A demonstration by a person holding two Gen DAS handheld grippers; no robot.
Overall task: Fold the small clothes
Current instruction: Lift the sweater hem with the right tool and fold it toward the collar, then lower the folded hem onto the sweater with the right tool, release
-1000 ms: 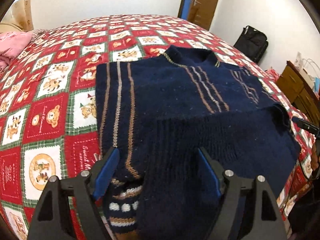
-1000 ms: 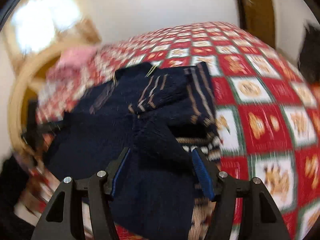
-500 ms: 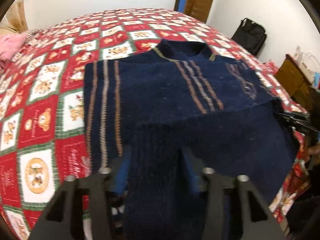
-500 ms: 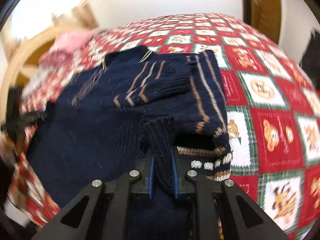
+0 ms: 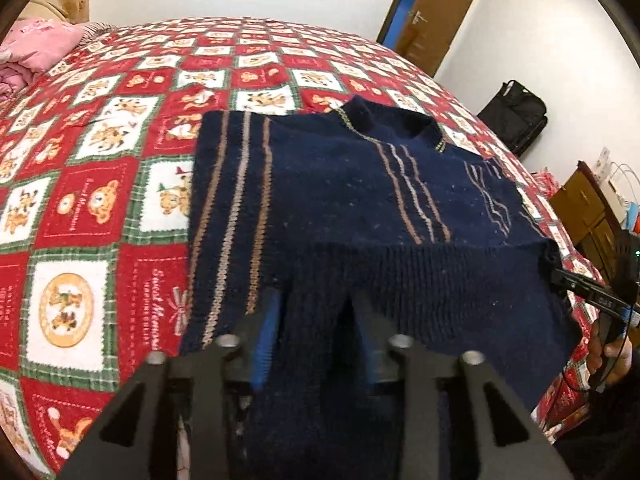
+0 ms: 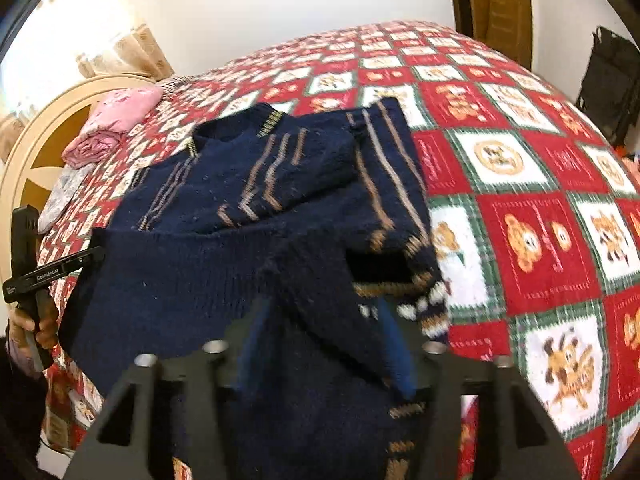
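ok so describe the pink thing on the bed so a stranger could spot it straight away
Start at the big bed under the red, white and green teddy-bear patchwork quilt. Follow it away from the navy knitted sweater to the rounded cream headboard. There lies the folded pink cloth bundle, the only plain pink item.

Navy knit from the sweater drapes over the left gripper, hiding its fingertips, so the grip cannot be judged. Cloth likewise covers the blurred fingers of the right gripper. The sweater's hem runs out of the frame's bottom edge. Teddy-bear panels on the bedspread smear toward the right wrist view's edge. A black bag stands against the wall, details too small to read.
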